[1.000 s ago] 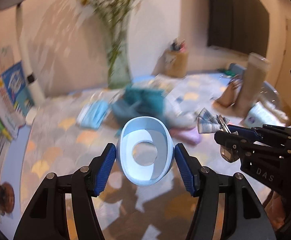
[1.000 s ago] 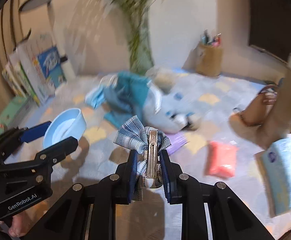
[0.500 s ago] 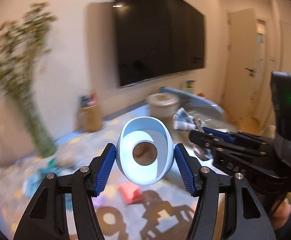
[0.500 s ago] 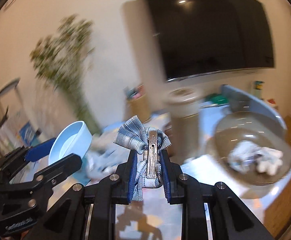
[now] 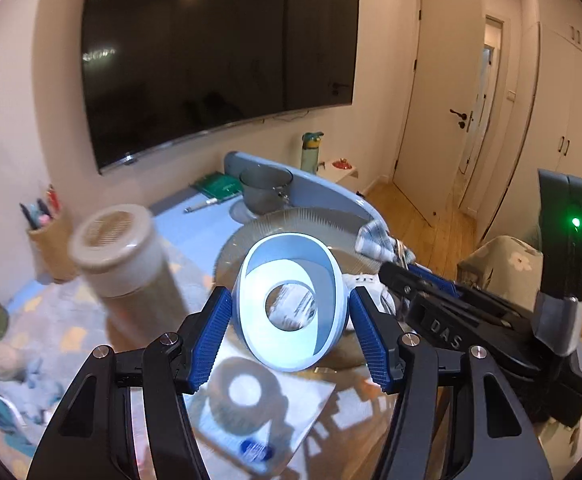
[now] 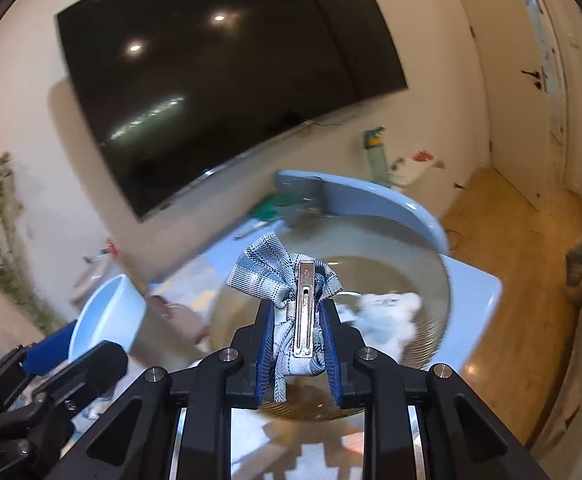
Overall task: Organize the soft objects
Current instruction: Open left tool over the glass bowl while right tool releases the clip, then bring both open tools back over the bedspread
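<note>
The left hand-held gripper (image 5: 289, 326) is clamping a pale blue ring-shaped roll (image 5: 289, 312) between its blue pads, above the tabletop (image 5: 195, 216). The right hand-held gripper (image 6: 298, 344) is pinching a plaid bow hair clip (image 6: 287, 280) over a round ribbed bowl (image 6: 431, 332). Only the right wrist view is showing the white soft things (image 6: 387, 316) lying inside that bowl.

left wrist view looks forward and downward along its fingers, close above the table (image 5: 195, 216); right wrist view likewise. both share the ribbed bowl (image 5: 291, 216) (image 6: 431, 320) and television (image 5: 219, 52) (image 6: 227, 92).
</note>
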Motion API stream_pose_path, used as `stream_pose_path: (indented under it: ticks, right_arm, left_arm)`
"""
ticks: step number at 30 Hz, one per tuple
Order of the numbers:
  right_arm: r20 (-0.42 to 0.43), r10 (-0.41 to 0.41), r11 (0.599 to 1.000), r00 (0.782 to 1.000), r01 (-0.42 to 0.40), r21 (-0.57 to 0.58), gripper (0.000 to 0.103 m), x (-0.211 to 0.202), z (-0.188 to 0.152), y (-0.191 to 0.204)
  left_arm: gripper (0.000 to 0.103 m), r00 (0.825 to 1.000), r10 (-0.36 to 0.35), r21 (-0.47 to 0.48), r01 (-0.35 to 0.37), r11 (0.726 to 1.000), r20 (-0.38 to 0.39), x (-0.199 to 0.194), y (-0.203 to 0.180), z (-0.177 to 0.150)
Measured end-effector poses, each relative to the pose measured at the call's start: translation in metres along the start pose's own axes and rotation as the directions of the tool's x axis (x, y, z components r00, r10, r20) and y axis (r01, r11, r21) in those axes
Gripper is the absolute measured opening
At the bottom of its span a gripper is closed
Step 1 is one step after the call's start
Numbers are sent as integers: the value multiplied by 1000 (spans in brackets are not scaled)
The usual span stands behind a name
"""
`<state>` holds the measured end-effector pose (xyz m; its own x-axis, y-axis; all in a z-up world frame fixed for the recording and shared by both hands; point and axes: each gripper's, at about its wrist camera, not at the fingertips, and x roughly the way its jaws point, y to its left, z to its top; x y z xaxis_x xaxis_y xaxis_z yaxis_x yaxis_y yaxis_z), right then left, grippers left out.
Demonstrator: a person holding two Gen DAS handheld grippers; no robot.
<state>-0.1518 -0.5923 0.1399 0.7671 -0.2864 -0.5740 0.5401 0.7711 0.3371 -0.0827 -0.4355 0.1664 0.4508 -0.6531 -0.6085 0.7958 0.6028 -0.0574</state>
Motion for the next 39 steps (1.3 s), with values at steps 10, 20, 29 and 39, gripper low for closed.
stream_pose_path:
  ticks: [10, 20, 29, 39]
  right_arm:
    - [-88, -26, 995, 996, 35, 96, 23, 46, 2, -50]
    - [-52, 27, 992, 998, -20, 128, 58, 29, 16, -71]
    - [-16, 75, 993, 997, -73, 91, 58, -13, 8, -46]
    - [-27, 212, 969, 977, -214, -126, 58, -53, -16, 60]
  left_arm:
    - [62, 997, 7, -4, -8, 1000, -74, 62, -14, 5]
    - [86, 999, -30, 59, 31, 998, -23, 44, -28, 9]
    - [86, 998, -18, 50, 15, 999, 62, -34, -8, 0]
    - [87, 986, 100, -101, -87, 991, 132, -142, 65, -35]
